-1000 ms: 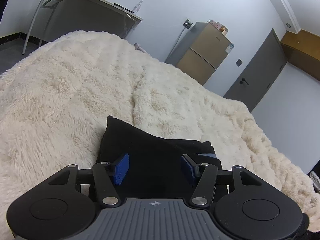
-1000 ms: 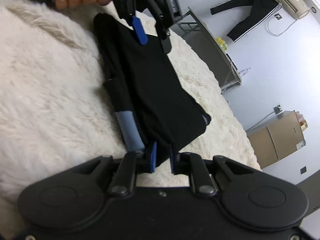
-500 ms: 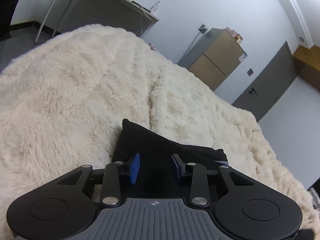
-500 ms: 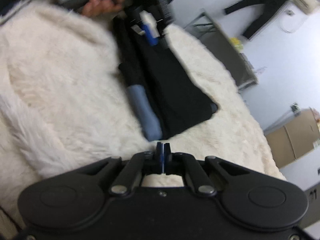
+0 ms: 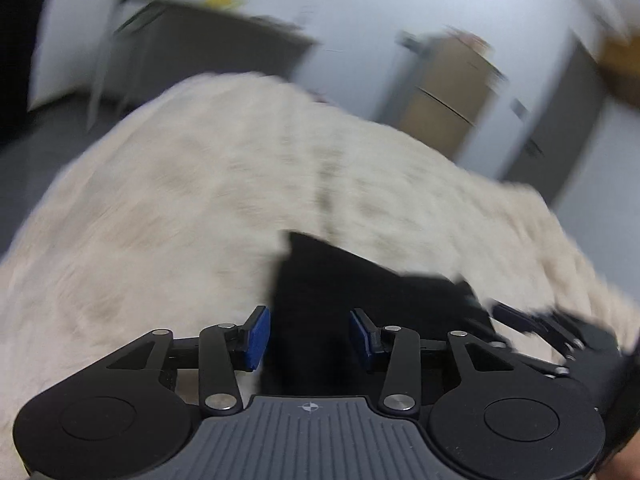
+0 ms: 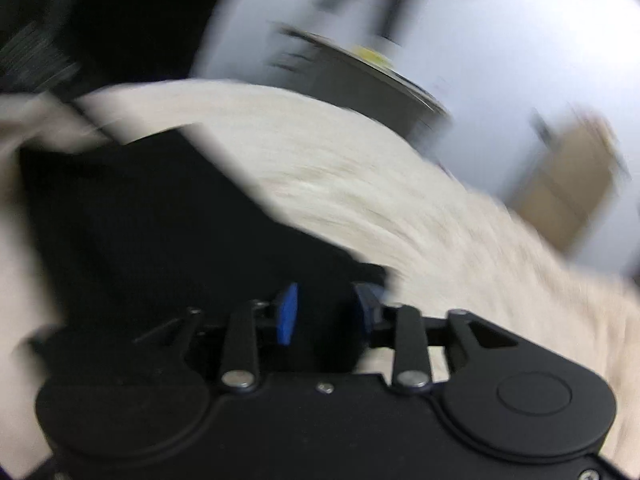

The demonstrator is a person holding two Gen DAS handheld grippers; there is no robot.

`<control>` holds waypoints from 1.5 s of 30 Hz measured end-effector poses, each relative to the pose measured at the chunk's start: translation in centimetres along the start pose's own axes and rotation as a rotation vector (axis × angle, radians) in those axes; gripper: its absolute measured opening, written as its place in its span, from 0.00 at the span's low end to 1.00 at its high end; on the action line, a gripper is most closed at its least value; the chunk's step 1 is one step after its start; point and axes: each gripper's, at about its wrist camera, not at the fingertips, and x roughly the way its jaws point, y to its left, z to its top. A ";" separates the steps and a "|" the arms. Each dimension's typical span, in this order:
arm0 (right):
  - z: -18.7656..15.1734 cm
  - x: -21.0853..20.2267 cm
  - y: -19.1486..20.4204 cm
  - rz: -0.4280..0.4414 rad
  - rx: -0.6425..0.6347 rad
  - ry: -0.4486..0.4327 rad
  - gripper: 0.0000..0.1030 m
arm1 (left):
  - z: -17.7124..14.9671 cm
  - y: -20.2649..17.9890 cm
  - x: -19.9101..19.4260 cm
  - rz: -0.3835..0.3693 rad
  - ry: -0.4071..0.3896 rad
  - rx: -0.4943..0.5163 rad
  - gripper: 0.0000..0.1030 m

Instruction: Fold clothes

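Fluffy blanket (image 5: 200,208); both tongs (image 5: 306,334) (image 6: 326,312) parted over black garment (image 5: 340,280).

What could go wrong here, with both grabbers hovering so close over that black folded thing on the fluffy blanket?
Both views are smeared by fast motion, so aim is uncertain.
1. The left gripper and right gripper are open over the black garment; a hasty pinch might catch only the top layer and undo the fold.
2. The fingers could snag the fluffy blanket too.
3. The two grippers sit close and might collide.
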 end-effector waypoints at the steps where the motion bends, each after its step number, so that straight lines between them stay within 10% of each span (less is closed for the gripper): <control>1: 0.2 -0.3 -1.4 0.028 0.110 -0.002 0.42 | 0.2 0.4 -0.3 -0.010 -0.015 -0.037 0.37; 7: -3.0 1.3 -6.7 0.401 0.547 0.123 0.42 | 0.6 1.3 -2.2 -0.050 -0.068 -0.126 0.43; 13: -4.3 4.1 -7.2 0.596 0.691 0.163 0.52 | 1.1 2.2 -4.1 -0.090 -0.121 -0.216 0.43; 16: -2.7 3.8 -7.9 0.625 0.711 0.157 0.18 | 1.1 2.4 -4.4 -0.085 -0.119 -0.231 0.43; 19: 0.0 1.2 -10.0 0.657 0.694 0.048 0.16 | 1.1 2.8 -4.6 -0.086 -0.125 -0.248 0.43; 23: 0.8 -1.0 -12.6 0.542 0.719 -0.006 0.16 | 1.1 3.1 -4.7 -0.107 -0.139 -0.267 0.44; 26: -0.7 -0.2 -12.6 0.265 0.525 0.097 0.34 | 1.1 2.3 -4.4 -0.103 -0.116 -0.225 0.46; 29: -1.0 -1.1 -10.9 0.099 0.366 0.155 0.42 | 1.0 0.7 -4.8 -0.061 -0.105 -0.145 0.69; 32: 0.8 -5.1 -7.3 -0.034 0.211 -0.027 0.87 | 0.9 -1.3 -5.5 -0.043 -0.138 -0.041 0.80; 35: 2.5 -7.4 -3.5 0.017 0.090 -0.147 0.93 | 0.3 -3.5 -6.3 -0.055 -0.153 0.057 0.93; 45: -0.6 -5.2 8.3 0.200 -0.162 0.101 0.78 | -2.2 -9.5 -12.8 -0.060 -0.218 0.108 1.00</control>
